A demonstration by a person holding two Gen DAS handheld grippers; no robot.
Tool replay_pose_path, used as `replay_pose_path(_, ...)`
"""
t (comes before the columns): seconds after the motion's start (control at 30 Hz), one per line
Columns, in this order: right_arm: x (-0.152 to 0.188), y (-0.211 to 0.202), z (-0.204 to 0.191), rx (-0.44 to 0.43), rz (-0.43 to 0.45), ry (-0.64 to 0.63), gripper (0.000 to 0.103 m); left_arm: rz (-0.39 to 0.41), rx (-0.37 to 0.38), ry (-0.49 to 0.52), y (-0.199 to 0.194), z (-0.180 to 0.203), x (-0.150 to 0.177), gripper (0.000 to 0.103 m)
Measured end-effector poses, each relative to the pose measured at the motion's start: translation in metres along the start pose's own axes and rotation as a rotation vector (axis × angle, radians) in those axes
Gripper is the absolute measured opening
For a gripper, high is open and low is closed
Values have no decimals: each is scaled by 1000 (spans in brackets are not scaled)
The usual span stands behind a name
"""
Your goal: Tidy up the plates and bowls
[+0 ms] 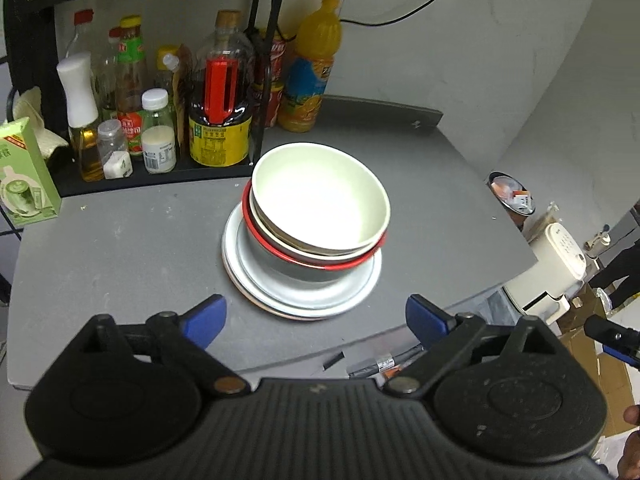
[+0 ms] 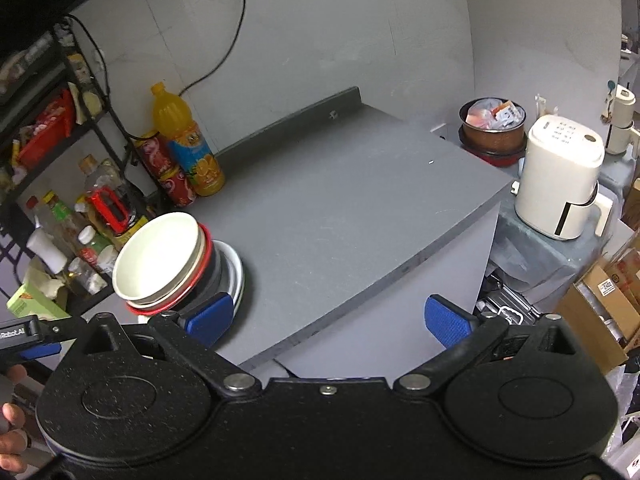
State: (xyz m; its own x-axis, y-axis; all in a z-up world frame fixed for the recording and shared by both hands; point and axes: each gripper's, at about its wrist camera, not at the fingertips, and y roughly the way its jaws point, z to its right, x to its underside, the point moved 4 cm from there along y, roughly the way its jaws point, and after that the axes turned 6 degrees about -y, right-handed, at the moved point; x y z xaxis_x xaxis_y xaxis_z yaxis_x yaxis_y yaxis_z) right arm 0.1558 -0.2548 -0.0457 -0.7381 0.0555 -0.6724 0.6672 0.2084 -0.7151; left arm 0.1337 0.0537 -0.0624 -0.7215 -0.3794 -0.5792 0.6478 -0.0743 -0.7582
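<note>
Sitting mid-counter (image 1: 120,248), just in front of the bottle rack (image 1: 24,40), 2 plates (image 1: 304,300) carry 3 nested bowls (image 1: 320,196). Left gripper (image 1: 316,316) and right gripper (image 2: 328,318) gape empty near the stack. Leaning bowls risk sliding off if nudged.

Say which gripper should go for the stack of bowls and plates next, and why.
Left, probably. The left gripper is open and faces the stack head-on between its fingers. The right gripper, also open, points at bare table, with the stack off beside its left finger.
</note>
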Motion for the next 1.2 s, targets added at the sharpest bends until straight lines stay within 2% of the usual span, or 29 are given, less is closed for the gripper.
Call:
replay_pose_path(0.4, 20, -61, -18, 33, 59, -53, 103, 68, 36, 62, -64, 15, 30, 96)
replay_pose_path(0.63, 32, -80, -21, 28, 54, -61, 103, 85, 46, 68, -90, 13, 44, 96)
replay_pose_path(0.97, 42, -91, -30, 32, 66, -106, 103, 104, 12, 100, -103, 14, 55, 96)
replay_pose_path(1.2, 44, -94, -39, 33, 83, -119, 103, 107, 30, 117, -102, 17, 56, 96)
